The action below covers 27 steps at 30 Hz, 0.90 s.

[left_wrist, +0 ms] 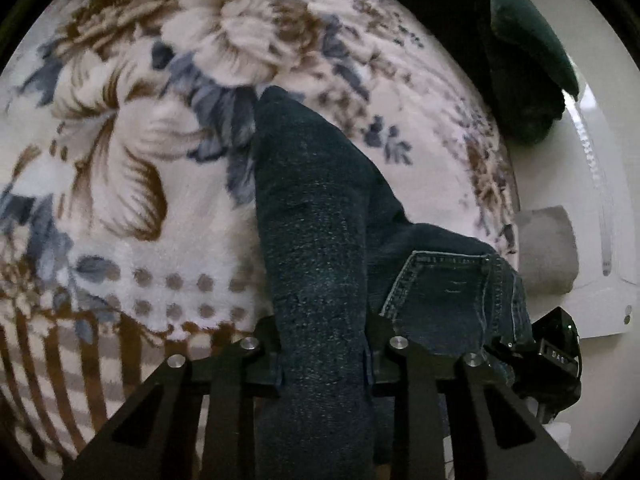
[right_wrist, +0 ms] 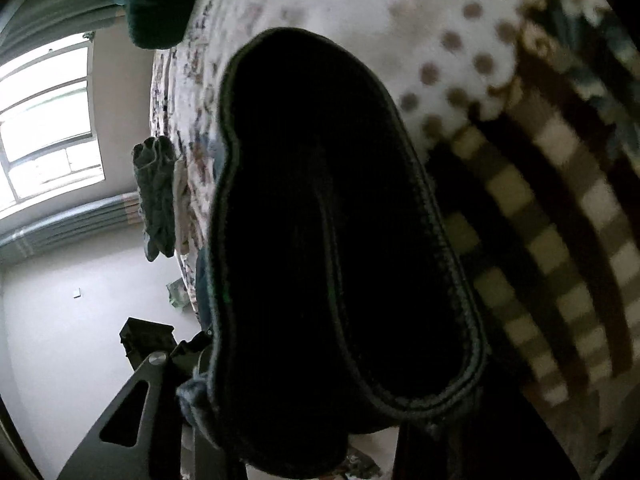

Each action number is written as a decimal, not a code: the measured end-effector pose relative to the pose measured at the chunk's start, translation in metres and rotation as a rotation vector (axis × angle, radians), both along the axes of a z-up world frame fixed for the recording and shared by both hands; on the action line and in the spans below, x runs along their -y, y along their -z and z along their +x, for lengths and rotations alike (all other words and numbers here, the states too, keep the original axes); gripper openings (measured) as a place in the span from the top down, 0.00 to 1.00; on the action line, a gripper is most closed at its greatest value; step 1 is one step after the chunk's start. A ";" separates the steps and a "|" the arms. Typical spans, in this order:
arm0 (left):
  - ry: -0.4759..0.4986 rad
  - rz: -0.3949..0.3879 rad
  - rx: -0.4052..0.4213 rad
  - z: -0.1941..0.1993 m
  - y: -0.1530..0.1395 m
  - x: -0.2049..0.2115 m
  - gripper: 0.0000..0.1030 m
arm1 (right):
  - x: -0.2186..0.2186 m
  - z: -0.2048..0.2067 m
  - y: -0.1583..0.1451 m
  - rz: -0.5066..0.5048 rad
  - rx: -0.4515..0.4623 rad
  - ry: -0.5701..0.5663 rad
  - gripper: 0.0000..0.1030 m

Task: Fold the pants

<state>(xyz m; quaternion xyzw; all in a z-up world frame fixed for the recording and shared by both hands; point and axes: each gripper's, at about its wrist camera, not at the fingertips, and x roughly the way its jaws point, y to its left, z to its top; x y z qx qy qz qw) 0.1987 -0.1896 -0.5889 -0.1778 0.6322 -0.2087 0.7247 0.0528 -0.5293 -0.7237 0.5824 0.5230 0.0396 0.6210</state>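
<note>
Left tool (left_wrist: pixel 326 354) clamped on dark denim pants (left_wrist: pixel 320 208), which trail forward over the floral blanket (left_wrist: pixel 132 160) on the bed. Right tool (right_wrist: pixel 304 412): pants cover its fingers, grip cannot be told; window (right_wrist: pixel 48 120) far left.

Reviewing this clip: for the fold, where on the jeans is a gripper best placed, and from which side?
Judging by the left wrist view, the jeans are best gripped across the leg's narrow width, as the left gripper does, coming from the near end along the leg. The leg is long and flat on the blanket, so its edges offer a hold.
</note>
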 end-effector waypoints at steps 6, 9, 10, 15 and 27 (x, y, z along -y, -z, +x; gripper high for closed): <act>-0.034 -0.057 0.018 0.003 -0.063 -0.007 0.78 | -0.002 0.011 -0.056 -0.019 0.047 -0.047 0.61; -0.061 -0.069 0.054 0.011 -0.104 -0.016 0.78 | 0.001 0.024 -0.096 -0.025 0.083 -0.083 0.61; -0.076 -0.077 0.069 0.017 -0.120 -0.022 0.78 | 0.003 0.030 -0.109 -0.028 0.095 -0.095 0.61; -0.129 -0.079 0.129 0.060 -0.174 -0.059 0.78 | -0.023 0.088 -0.173 -0.055 0.168 -0.152 0.61; -0.230 -0.060 0.220 0.296 -0.235 -0.221 0.78 | -0.182 0.368 -0.245 -0.066 0.298 -0.201 0.61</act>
